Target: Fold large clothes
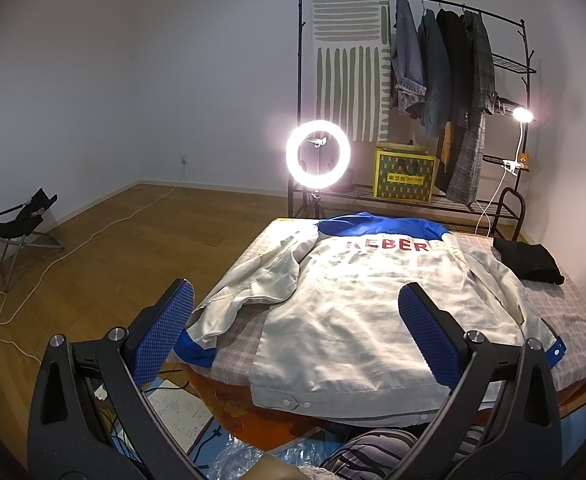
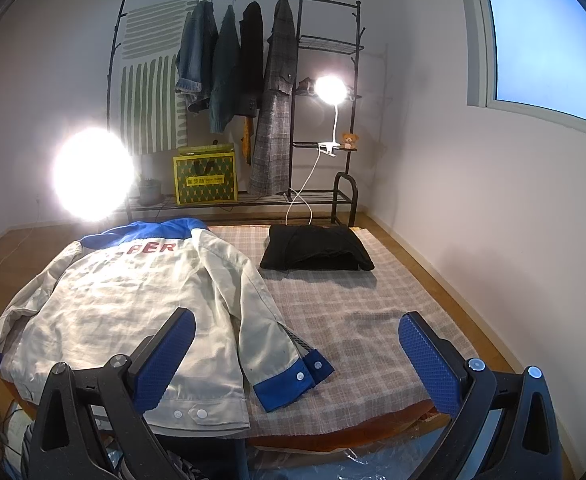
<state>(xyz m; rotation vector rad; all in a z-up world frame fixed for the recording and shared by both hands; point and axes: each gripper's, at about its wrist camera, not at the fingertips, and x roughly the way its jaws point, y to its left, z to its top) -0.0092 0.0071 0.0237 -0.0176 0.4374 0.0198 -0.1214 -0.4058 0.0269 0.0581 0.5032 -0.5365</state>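
White jacket point(image 1: 357, 304) with blue yoke and cuffs, red back lettering: spread back-up on the left part of the checked table cover point(image 2: 357, 304), hem at the near edge. Folded black garment point(image 2: 317, 248): far right on the cover, apart from the jacket. Left gripper point(image 1: 295, 310): jaws wide, empty. Right gripper point(image 2: 295, 338): jaws wide, empty.

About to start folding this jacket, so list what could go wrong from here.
1. The jacket hem and left cuff overhang the near edge of the table; pulling toward you could drag it off.
2. The right sleeve lies loose and angled outward, so it may bunch when folded in.
3. The folded black garment sits close by; a wide sweep might disturb it.

Both grippers, left and right, are open and hold nothing.
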